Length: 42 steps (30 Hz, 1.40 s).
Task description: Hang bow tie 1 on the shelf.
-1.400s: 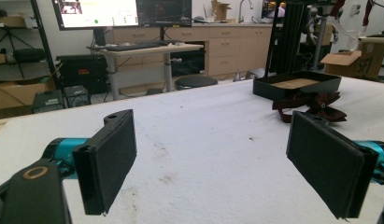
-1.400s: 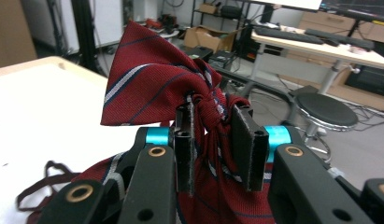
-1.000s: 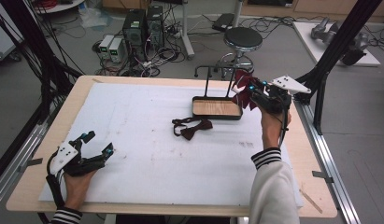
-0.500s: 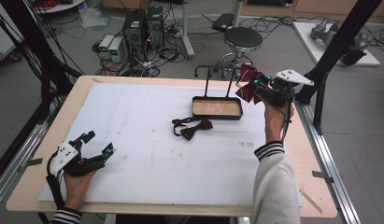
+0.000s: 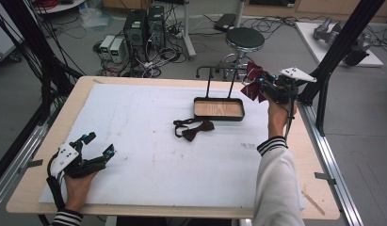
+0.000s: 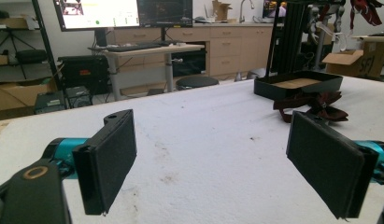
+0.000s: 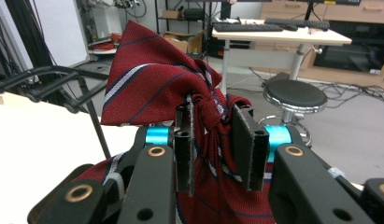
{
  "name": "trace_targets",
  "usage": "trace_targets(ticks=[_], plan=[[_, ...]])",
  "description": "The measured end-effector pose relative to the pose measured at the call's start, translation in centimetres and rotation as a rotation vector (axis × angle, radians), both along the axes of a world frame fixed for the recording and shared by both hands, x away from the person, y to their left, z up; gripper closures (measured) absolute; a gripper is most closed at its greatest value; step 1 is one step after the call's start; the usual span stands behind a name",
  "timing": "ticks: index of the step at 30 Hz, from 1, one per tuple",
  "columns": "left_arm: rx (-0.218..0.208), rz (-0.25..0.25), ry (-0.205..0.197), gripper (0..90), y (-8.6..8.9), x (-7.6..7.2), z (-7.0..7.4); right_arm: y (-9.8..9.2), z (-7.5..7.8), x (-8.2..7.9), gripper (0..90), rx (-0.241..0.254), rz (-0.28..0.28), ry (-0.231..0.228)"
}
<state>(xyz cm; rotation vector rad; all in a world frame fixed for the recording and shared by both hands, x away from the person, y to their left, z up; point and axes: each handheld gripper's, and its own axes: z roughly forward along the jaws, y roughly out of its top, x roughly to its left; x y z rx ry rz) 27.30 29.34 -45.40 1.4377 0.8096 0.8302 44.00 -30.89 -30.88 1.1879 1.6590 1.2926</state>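
Resting near the front left corner of the white foam-covered table [image 5: 134, 117], the left gripper [image 5: 94, 150] sits in the person's hand with its jaws spread wide and nothing between them; it hasn't budged since a second ago. Further out, about mid-table, a dark maroon bow tie [image 5: 193, 128] lies crumpled on the foam, and just behind it sits a shallow black tray with a wooden bottom [image 5: 218, 109] plus a black wire rack [image 5: 218, 71] standing up from its back edge. Nothing's really blocking the way between those and the far hand. Over at the far right edge, the right gripper [image 5: 262, 86] is held up in the air, clamped narrow on a red striped bow tie [image 7: 152, 79], pinched right at the knot with the fabric fanning out above the pads. Compared with a second ago, that hand has drifted a bit further right and away from the tray, tie still gripped the same way.
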Motion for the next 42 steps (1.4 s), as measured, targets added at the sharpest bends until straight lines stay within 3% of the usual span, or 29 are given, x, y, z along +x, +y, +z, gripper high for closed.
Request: trace_targets(ticks=[9, 24, 36, 40, 42], plan=[[0.002, 0.001, 0.000, 16.4, 0.0, 0.0, 0.0, -0.1, -0.5, 0.4, 71.8, 0.000, -0.030, 0.033], [0.004, -0.001, -0.002, 16.4, 0.0, 0.0, 0.0, 0.2, -1.0, 0.9, 71.2, -0.064, -0.059, 0.080], [0.004, -0.002, -0.003, 16.4, 0.0, 0.0, 0.0, 0.3, -1.3, 1.0, 63.3, -0.072, -0.051, 0.104], [0.004, -0.002, -0.003, 16.4, 0.0, 0.0, 0.0, 0.4, -1.4, 1.0, 46.5, -0.078, -0.065, 0.105], [0.004, -0.001, -0.003, 16.4, -0.1, 0.0, 0.0, 0.4, -1.5, 1.0, 33.8, -0.081, -0.063, 0.111]])
